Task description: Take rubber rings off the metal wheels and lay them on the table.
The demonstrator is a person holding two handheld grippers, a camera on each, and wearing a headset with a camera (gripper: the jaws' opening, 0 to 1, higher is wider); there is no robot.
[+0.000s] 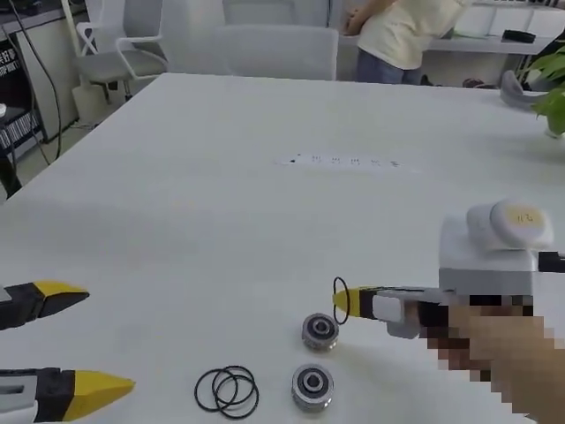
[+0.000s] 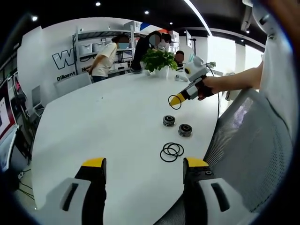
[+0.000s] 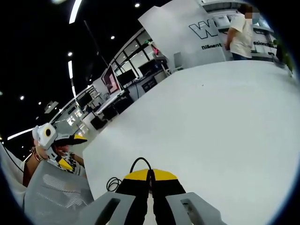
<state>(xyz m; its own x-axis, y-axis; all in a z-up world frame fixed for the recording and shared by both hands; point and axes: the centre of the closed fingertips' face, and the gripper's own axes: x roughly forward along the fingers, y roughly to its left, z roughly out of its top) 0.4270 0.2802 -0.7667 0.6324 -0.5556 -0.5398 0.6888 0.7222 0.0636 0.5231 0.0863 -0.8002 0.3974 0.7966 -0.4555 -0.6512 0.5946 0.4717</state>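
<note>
My right gripper [image 1: 344, 302] [image 3: 150, 176] is shut on a black rubber ring [image 1: 340, 299] [image 3: 140, 164] and holds it upright just above the white table [image 1: 221, 203]. Right below its tip lies one metal wheel [image 1: 320, 329] [image 2: 168, 120]. A second metal wheel [image 1: 312, 386] [image 2: 185, 130] lies nearer the front edge. Several loose rubber rings [image 1: 228, 389] [image 2: 171, 151] overlap flat on the table left of the wheels. My left gripper [image 1: 84, 340] [image 2: 145, 164] hovers open at the front left, with nothing between its yellow tips.
A potted plant [image 1: 549, 84] stands at the far right edge. Grey chairs [image 1: 265, 44] line the far side, and a person [image 1: 402, 35] stands behind them. A row of small printed marks [image 1: 344, 161] sits mid-table.
</note>
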